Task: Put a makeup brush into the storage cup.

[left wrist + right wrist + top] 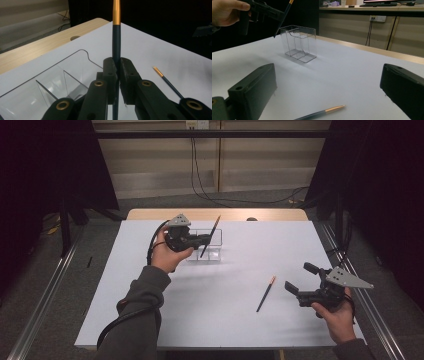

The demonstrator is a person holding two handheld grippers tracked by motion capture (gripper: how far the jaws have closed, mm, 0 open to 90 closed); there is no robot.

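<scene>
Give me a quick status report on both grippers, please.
Left gripper shut on a pen above the clear holder. Right gripper open, second pen lying before it. Nothing in the way.

Clear glossy plastic organizer (212,251), matt white tabletop (225,310), bare wood edge (150,214).

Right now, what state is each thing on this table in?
Left gripper: fingers shut on a pen.
Held pen: tilted, above the clear box.
Clear box: upright, holding nothing that I can see.
Second pen: lying flat on the table.
Right gripper: fingers open, holding nothing.
</scene>
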